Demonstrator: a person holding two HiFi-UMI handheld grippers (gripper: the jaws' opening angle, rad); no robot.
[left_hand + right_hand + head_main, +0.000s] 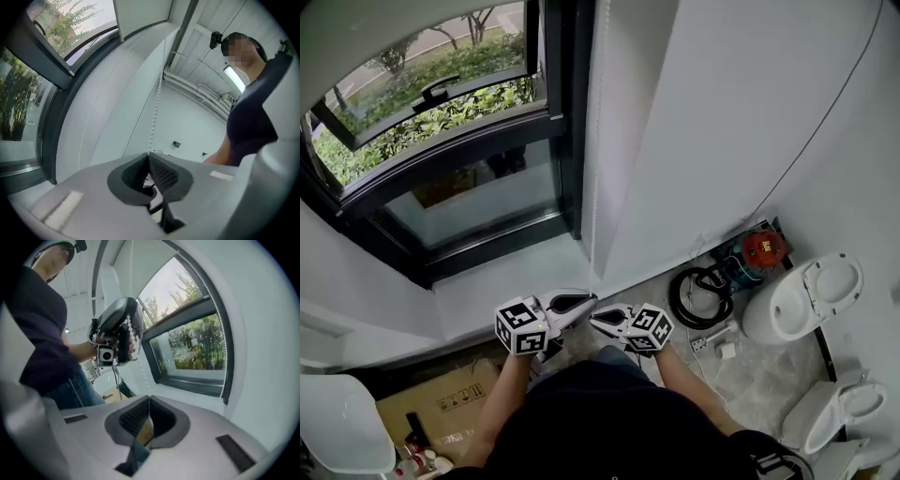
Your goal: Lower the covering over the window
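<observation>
While the window (pixel 459 178) is showing nearly all of its glass, with green plants outside, the job is only just getting going. The white blind (pixel 140 16) is hanging high at the top of the window. As far as I can tell, its bottom edge is sitting far above the sill (pixel 506 272). So most of the lowering is waiting to be done.

The person is standing near the window's right side, holding both grippers close together in front of the body. The left gripper (pixel 149 155) is squeezing tight. The chain (pixel 157 108) is running straight down from the top of the window into its closed tips, so it is gripping the chain. The right gripper (pixel 149 398) is sitting just beside it, on the side away from the window. Its jaws are pressing together too, and a faint line of beads is leading down to their tips. I am guessing it is pinching the same chain. A second strand is hanging loose along the window's right edge.

The main part is waiting. The chain is probably needing many more pulls before the blind is covering the glass down to the sill. If the beads are slipping out of the jaws, the blind is going nowhere.
</observation>
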